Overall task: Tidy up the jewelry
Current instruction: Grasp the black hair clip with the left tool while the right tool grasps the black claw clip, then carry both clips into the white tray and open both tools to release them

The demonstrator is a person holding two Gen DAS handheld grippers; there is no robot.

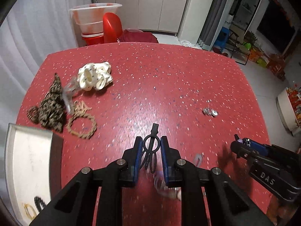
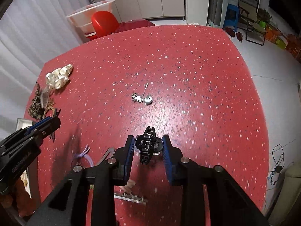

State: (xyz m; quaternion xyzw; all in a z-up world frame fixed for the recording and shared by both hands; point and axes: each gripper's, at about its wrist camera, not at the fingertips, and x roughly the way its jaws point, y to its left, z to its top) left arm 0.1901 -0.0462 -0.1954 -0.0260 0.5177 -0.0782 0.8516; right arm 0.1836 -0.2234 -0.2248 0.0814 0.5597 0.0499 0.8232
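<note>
**Two hair clips held above the red table**

A black looped hair clip [image 1: 150,148] is clamped by the left gripper [image 1: 150,146]; a black claw clip [image 2: 147,143] is gripped by the right gripper [image 2: 148,145]. Silver earrings [image 2: 142,98] lie at 12 o'clock on the red table [image 2: 188,75]

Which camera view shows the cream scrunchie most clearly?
The left wrist view: there the cream scrunchie lies large, its folds and small dots distinct. In the right wrist view it is smaller, near the table's far left edge, and slightly blurred.
</note>
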